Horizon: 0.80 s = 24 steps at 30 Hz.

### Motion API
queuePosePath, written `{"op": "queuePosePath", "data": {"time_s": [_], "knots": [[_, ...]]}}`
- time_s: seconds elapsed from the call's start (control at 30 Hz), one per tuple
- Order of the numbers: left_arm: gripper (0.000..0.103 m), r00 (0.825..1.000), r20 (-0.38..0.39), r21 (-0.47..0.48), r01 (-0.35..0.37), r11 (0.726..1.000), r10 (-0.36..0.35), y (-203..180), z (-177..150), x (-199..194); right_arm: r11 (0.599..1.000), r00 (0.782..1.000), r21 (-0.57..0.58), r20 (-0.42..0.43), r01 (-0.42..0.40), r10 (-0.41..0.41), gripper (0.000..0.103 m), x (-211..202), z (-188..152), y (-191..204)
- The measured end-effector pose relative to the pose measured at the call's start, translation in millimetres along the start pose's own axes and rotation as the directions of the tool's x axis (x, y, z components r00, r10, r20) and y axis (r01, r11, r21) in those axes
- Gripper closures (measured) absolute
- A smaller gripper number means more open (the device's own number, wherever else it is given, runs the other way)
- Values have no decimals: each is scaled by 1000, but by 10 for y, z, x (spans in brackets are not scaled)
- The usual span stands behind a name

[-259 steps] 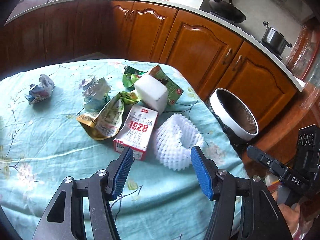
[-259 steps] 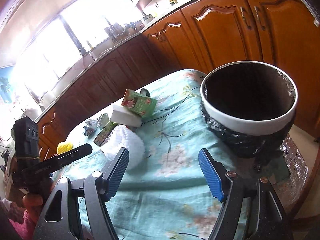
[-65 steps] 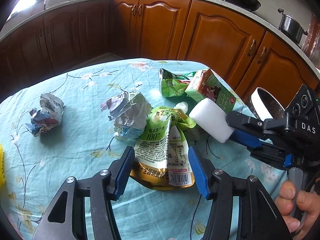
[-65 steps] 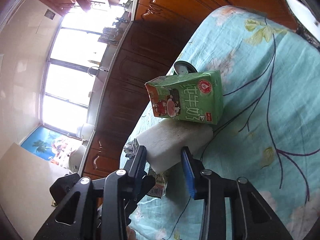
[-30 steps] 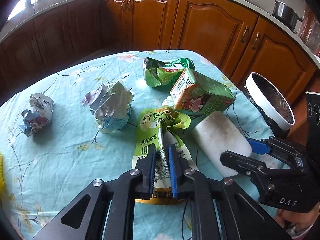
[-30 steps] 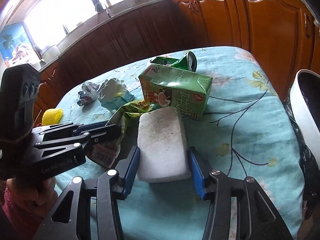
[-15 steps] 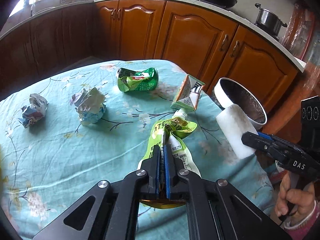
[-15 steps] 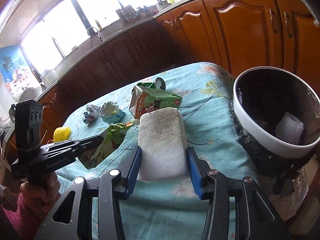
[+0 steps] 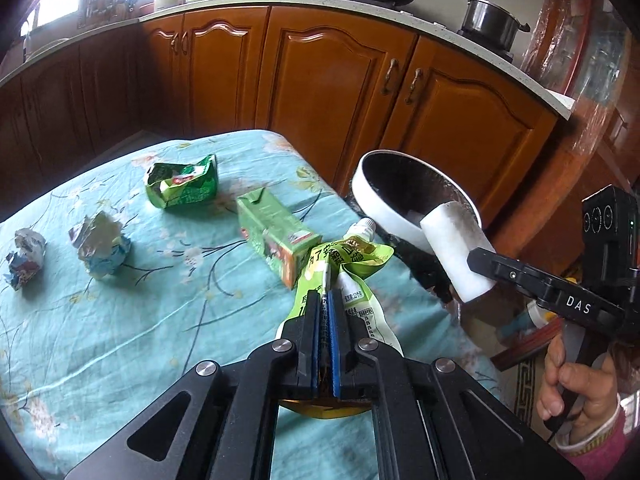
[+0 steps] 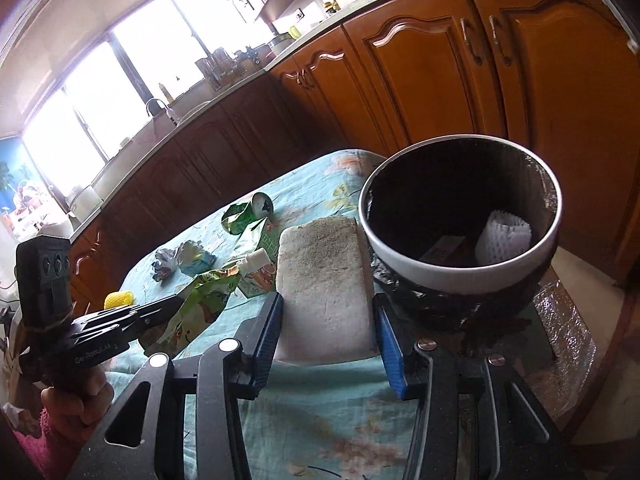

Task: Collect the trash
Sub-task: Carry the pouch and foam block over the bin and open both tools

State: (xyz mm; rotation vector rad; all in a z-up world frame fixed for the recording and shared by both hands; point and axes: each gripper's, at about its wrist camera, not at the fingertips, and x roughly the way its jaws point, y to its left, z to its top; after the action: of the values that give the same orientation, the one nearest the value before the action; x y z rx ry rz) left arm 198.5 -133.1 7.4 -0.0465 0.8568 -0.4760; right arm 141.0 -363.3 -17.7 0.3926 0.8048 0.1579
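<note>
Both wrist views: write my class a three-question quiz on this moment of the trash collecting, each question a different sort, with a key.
1. True or false: the left gripper is shut on the green pouch.
2. What does the right gripper hold?
A. milk carton
B. white foam block
C. crumpled paper
3. Fill in: white foam netting lies inside the ____.

Key: 1 true; 2 B, the white foam block; 3 bin.

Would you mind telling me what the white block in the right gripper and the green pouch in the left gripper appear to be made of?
The white block looks like foam: matte, finely grainy and speckled on top, with soft rounded edges. The green pouch looks like thin glossy plastic film: it creases sharply, shines, carries printed text and ends in a white screw spout. Whether it is foil-lined cannot be told.
</note>
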Motion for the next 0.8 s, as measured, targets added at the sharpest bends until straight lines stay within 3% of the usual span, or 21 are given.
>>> {"op": "queuePosePath", "data": {"time_s": [0.17,0.8], "knots": [[101,999,14,62,39,997,-40,-286,162,134,999,999,22,34,24,-25,57,-142,86,-185],[101,1000,-7,129,15,991,-14,-774,850,1075,991,990,35,48,129,-131,56,26,584,-768]]}}
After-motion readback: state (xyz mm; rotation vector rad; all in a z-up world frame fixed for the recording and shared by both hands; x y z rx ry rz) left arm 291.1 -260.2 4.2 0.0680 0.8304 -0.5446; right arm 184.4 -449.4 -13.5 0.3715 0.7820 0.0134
